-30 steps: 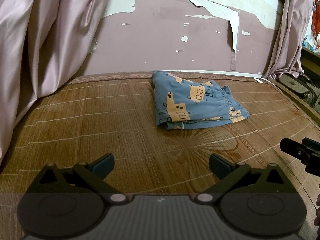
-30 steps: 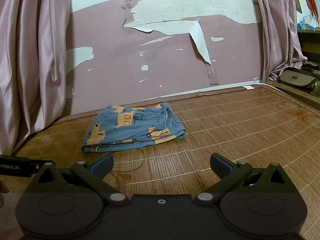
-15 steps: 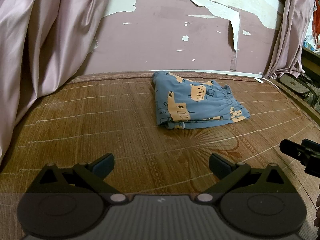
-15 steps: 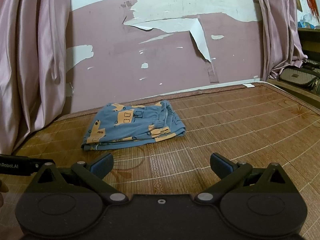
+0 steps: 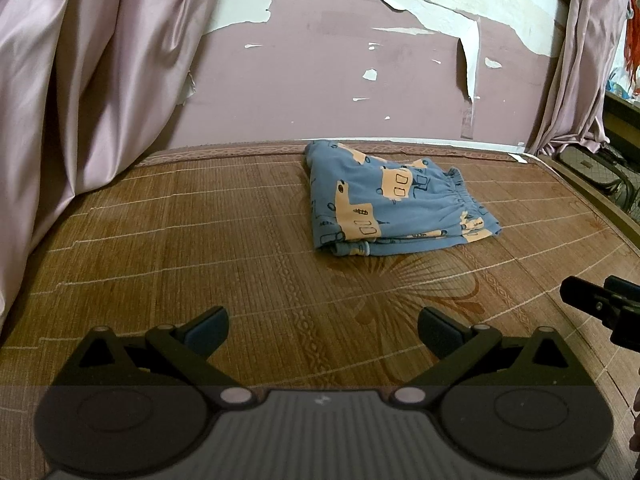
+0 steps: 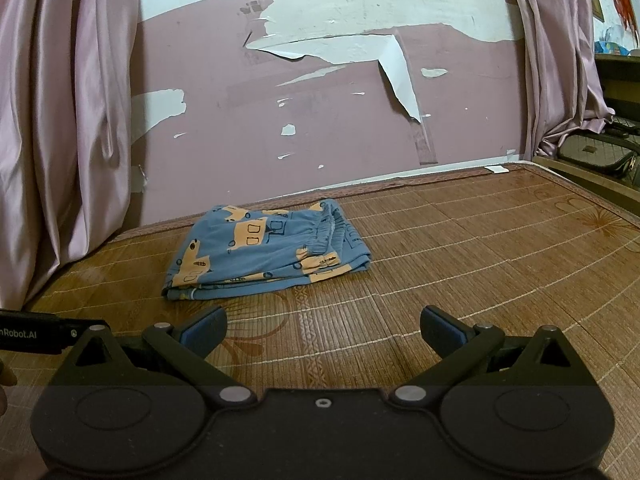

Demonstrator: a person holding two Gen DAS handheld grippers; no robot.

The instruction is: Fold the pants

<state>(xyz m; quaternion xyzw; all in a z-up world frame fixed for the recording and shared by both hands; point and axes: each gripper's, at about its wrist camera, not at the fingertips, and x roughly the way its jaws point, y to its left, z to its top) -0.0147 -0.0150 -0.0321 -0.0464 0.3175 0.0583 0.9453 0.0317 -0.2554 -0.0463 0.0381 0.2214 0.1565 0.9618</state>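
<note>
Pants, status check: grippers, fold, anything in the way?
Left hand-held gripper open, empty; right hand-held gripper open, empty. Pants folded on bamboo mat, untouched. Nothing between.

Over the last second the right gripper (image 6: 323, 326) has tipped or drawn back slightly, so that in its own view the folded pants (image 6: 266, 254) sit a little higher and, as far as the fisheye lets one judge, slightly farther off.
</note>
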